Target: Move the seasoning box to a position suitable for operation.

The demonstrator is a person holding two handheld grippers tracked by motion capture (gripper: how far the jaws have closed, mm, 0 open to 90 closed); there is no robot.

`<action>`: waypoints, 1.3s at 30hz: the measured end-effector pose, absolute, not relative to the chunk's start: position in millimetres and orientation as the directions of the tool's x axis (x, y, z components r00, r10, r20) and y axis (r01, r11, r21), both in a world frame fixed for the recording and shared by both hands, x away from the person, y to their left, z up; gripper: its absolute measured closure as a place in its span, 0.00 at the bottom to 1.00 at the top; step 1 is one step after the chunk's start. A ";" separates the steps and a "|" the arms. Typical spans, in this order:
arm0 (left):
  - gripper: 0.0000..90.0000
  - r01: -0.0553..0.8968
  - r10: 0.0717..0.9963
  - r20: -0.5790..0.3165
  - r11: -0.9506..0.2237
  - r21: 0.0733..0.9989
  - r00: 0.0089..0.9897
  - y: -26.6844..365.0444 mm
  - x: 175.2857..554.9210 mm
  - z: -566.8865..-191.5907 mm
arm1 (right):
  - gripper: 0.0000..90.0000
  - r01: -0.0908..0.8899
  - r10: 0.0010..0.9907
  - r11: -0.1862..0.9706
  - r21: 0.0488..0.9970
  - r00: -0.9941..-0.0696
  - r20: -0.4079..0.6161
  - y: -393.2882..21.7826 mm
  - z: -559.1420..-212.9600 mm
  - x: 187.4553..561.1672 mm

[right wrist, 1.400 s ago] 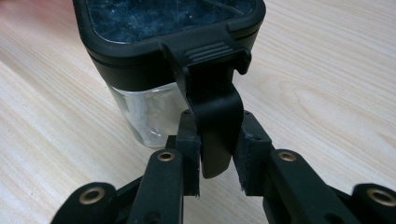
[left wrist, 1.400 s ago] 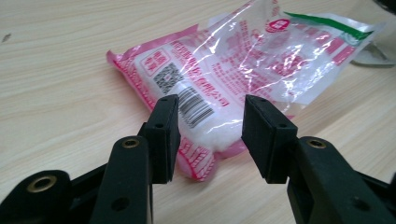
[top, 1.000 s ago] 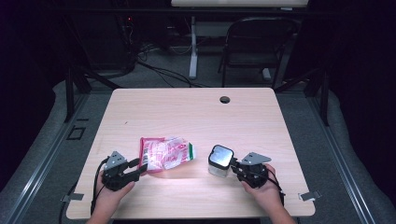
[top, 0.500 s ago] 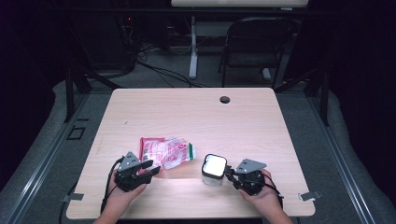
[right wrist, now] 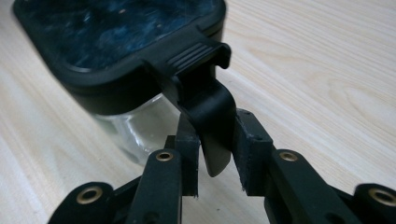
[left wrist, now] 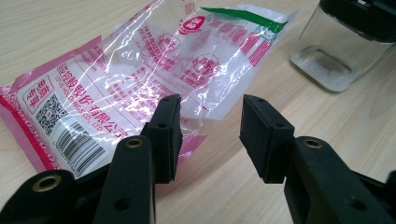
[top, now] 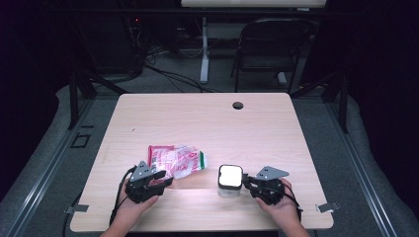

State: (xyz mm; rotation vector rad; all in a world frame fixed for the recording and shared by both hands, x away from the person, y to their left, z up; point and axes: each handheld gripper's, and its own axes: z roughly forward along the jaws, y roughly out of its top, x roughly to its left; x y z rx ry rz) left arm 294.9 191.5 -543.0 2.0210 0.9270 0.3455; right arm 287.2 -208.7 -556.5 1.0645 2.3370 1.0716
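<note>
Filling dim room: pale wooden table (top: 207, 123)

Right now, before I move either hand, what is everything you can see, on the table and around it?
Clear plastic bag with pink and green print: one, lying flat, front left of table.
Clear glass jar with black latch lid: one, front centre-right.
Light wooden table: one, round black cable hole near far edge.
Black folding chair: one, behind table.
Left gripper: black, jaws apart at bag's near corner.
Right gripper: black, jaws around lid's latch tab.
</note>
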 end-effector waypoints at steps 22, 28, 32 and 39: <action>0.65 0.485 0.724 -0.098 -0.348 0.802 0.683 191.7 295.6 -543.0 | 0.80 0.492 0.798 0.394 0.777 -0.602 -0.023 -203.5 -554.3 292.0; 0.67 0.488 0.726 -0.100 -0.347 0.801 0.680 191.4 294.6 -542.9 | 0.75 0.516 0.794 0.358 0.778 -0.607 0.037 -209.9 -550.1 287.5; 0.67 0.486 0.730 -0.114 -0.323 0.812 0.674 192.8 294.4 -540.1 | 0.76 0.578 0.815 0.316 0.752 -0.571 0.096 -216.6 -541.5 281.3; 0.68 0.500 0.729 -0.142 -0.301 0.812 0.670 192.5 300.8 -533.1 | 0.76 0.619 0.842 0.230 0.751 -0.514 0.165 -222.1 -528.6 277.3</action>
